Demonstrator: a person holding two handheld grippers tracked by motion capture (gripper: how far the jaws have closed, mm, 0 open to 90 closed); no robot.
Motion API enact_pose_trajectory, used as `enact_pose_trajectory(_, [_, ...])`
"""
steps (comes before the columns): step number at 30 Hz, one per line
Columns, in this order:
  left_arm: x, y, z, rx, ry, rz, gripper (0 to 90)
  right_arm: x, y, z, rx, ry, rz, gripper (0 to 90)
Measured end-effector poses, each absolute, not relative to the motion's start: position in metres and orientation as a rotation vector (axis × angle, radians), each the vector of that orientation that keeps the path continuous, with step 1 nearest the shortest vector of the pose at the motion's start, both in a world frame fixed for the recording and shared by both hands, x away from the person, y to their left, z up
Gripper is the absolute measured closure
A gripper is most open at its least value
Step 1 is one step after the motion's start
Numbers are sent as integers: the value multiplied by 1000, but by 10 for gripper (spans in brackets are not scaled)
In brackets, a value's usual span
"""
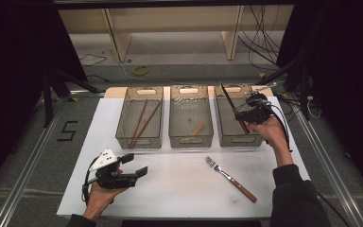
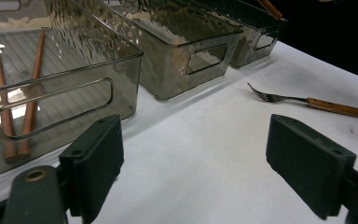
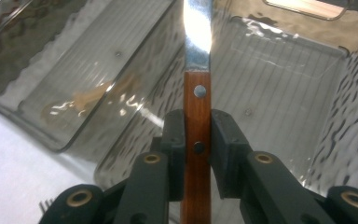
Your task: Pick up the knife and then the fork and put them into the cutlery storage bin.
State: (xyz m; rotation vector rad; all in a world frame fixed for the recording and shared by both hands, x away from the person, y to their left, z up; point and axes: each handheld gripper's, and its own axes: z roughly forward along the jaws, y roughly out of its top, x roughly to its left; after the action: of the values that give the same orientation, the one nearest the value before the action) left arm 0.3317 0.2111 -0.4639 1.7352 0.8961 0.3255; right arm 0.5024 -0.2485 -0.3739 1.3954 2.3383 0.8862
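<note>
Three clear bins stand in a row along the far edge of the tabletop: the left bin (image 1: 140, 118), the middle bin (image 1: 191, 116) and the right bin (image 1: 231, 127). Two chopsticks (image 1: 142, 121) lie in the left bin. One wooden piece (image 1: 198, 128) lies in the middle bin. One knife (image 1: 234, 110) is over the right bin. One fork (image 1: 230, 178) lies near the tabletop's near edge. Two grippers are present: the left gripper (image 1: 134, 164) and the right gripper (image 1: 246, 116).
</note>
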Motion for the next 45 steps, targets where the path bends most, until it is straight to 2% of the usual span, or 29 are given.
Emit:
enact_pose_trajectory(13, [332, 210, -465, 1742, 878, 330, 180, 524, -245, -386, 1514, 2304, 839, 773])
enact_pose_trajectory(33, [333, 208, -466, 1746, 883, 329, 179, 533, -238, -403, 1617, 2320, 762, 759])
enact_pose_trajectory(36, [333, 208, -466, 1746, 883, 328, 179, 532, -240, -402, 1625, 2325, 824, 668])
enact_pose_trajectory(45, [333, 208, -466, 1746, 884, 329, 179, 509, -237, -381, 1474, 2344, 919, 509])
